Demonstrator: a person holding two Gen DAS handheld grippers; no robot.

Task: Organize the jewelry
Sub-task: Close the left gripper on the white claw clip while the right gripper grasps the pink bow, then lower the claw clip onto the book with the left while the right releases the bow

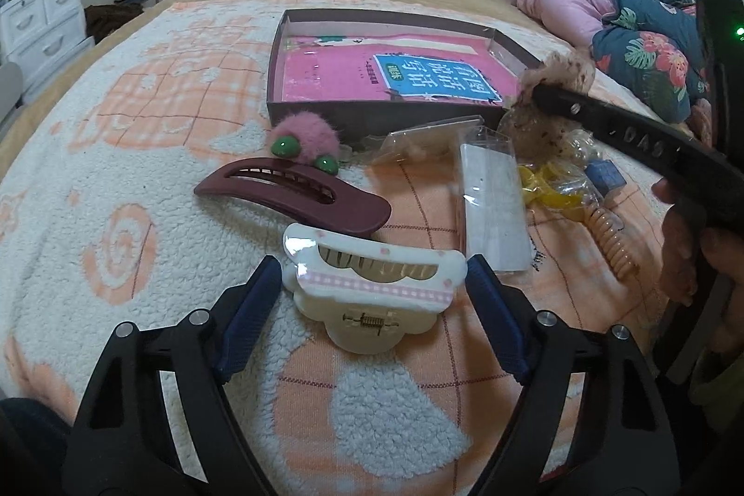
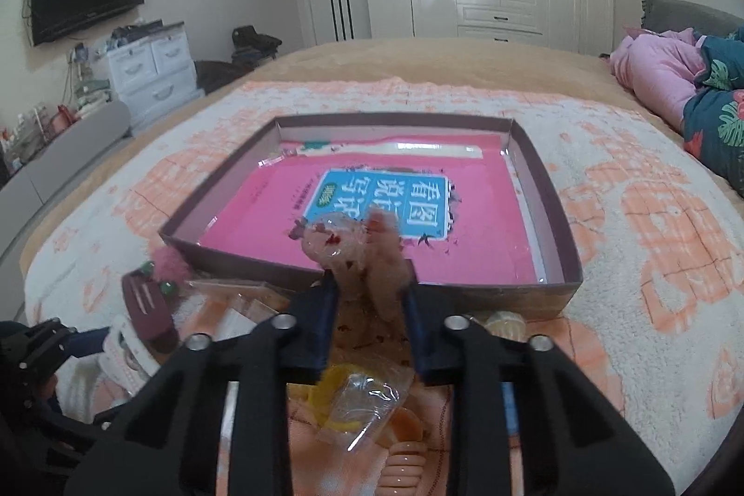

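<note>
My left gripper (image 1: pixel 374 287) is open, its fingers either side of a white and pink hair claw (image 1: pixel 372 287) lying on the blanket. A maroon hair clip (image 1: pixel 297 196) and a pink fuzzy bobble with green balls (image 1: pixel 302 142) lie just beyond. My right gripper (image 2: pixel 369 287) is shut on a bagged beige fluffy scrunchie (image 2: pixel 358 249), held above the near wall of the brown box (image 2: pixel 565 217). In the left wrist view the scrunchie (image 1: pixel 555 77) hangs at the box's (image 1: pixel 372 110) near right corner. A pink book (image 2: pixel 372 212) lies in the box.
Clear packets (image 1: pixel 493 198), a yellow bagged item (image 1: pixel 558 189), a small blue box (image 1: pixel 604 175) and a peach spiral hair tie (image 1: pixel 609 235) lie right of the claw. Pink and floral bedding (image 1: pixel 627 26) is piled at the far right. A wardrobe stands beyond the bed.
</note>
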